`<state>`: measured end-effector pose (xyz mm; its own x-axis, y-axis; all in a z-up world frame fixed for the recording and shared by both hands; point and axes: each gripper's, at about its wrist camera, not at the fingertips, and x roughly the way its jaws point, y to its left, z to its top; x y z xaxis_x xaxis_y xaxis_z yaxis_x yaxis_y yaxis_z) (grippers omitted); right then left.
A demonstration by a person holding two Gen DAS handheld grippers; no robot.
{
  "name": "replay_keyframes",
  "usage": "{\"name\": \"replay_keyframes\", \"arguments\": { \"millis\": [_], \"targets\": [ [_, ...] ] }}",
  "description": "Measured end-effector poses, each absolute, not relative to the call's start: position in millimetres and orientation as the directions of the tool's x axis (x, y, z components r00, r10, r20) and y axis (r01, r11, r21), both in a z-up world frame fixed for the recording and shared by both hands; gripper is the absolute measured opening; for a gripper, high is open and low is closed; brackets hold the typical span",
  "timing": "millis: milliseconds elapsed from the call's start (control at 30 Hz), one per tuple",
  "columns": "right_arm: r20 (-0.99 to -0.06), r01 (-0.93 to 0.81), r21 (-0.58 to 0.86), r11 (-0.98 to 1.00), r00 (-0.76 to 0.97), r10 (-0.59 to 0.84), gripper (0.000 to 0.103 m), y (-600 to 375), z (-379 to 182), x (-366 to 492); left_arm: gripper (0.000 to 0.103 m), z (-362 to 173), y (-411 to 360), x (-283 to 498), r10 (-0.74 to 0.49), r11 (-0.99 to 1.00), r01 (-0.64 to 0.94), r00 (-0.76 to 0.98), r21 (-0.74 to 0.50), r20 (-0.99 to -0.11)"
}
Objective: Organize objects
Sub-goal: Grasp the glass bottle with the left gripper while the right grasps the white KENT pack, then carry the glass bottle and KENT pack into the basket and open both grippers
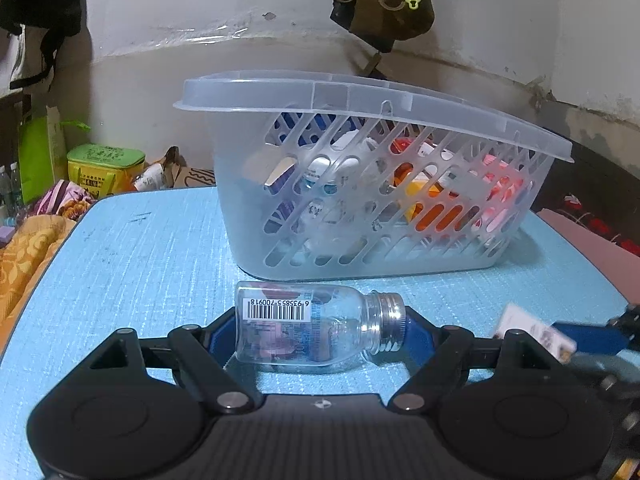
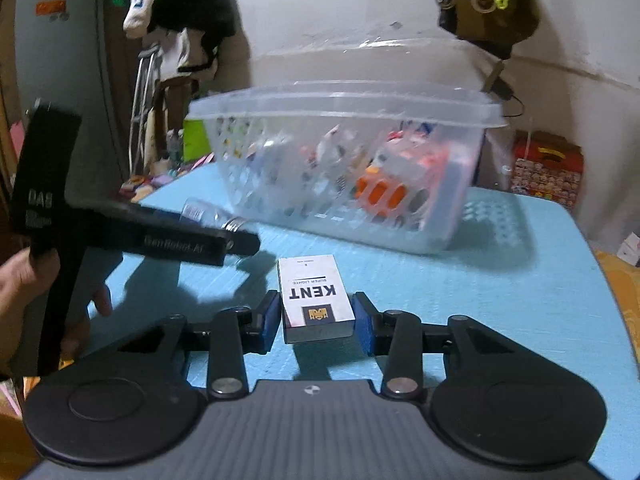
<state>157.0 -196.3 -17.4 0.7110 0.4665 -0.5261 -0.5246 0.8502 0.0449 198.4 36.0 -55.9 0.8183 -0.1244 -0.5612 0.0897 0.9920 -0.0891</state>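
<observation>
The glass bottle (image 1: 316, 330) could slip or roll out of the left gripper (image 1: 320, 330): it lies on its side across the jaws, pinched end to end between base and metal cap, and smooth glass gives the pads little to bite on. Lifted carelessly, it could also knock the basket (image 1: 400, 268) standing just behind it on the bench (image 1: 140, 260). The right gripper (image 2: 318, 320) is pinching the white pack (image 2: 316, 296) by its sides near the closer end, so the far end overhangs and might twist or sag loose on the way up. The two grippers work close together and could bump each other. The pack rests flat in front of the basket, well short of its rim.
</observation>
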Motion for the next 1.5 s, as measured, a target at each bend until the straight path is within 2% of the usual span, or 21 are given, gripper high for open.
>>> {"name": "replay_keyframes", "arguments": {
  "millis": [600,800,933,1033,1100,1200,1300,1400,1500],
  "targets": [
    [-0.490,-0.473,0.086,0.877,0.747,0.450,0.043,-219.6,-1.8,158.9,0.084,-46.7,24.5,178.8,-0.081,0.996,0.085,0.873,-0.014,-0.482],
    [-0.468,-0.483,0.093,0.871,0.751,0.466,0.043,-225.1,8.0,149.6,0.084,-37.4,10.0,153.0,-0.160,0.985,0.171,0.869,-0.020,-0.467],
    [-0.414,-0.476,0.090,0.875,0.781,0.468,0.043,-232.0,24.9,134.9,0.084,-20.7,11.0,133.5,-0.217,0.975,0.214,0.875,-0.056,-0.434],
    [-0.335,-0.468,0.087,0.880,0.818,0.468,0.043,-235.9,51.5,135.0,0.084,8.8,28.3,130.0,-0.259,0.964,0.212,0.891,-0.162,-0.374],
    [-0.315,-0.458,0.065,0.887,0.834,0.454,0.043,-230.1,68.1,147.4,0.084,32.3,35.0,136.9,-0.264,0.958,0.204,0.905,-0.203,-0.335],
    [-0.343,-0.464,0.064,0.884,0.821,0.456,0.043,-211.8,90.4,189.6,0.084,68.5,35.2,164.2,-0.250,0.956,0.184,0.919,-0.228,-0.305],
    [-0.393,-0.454,0.059,0.889,0.808,0.438,0.043,-191.0,94.5,236.1,0.084,92.4,25.8,212.5,-0.240,0.964,0.180,0.907,-0.197,-0.345],
    [-0.437,-0.478,0.073,0.875,0.774,0.459,0.043,-181.6,84.5,262.3,0.084,89.4,28.2,252.6,-0.258,0.948,0.149,0.879,-0.282,-0.402],
    [-0.438,-0.472,0.057,0.880,0.780,0.447,0.043,-182.2,75.8,277.2,0.084,80.1,29.6,263.9,-0.204,0.960,0.101,0.891,-0.261,-0.405]
  ]
}}
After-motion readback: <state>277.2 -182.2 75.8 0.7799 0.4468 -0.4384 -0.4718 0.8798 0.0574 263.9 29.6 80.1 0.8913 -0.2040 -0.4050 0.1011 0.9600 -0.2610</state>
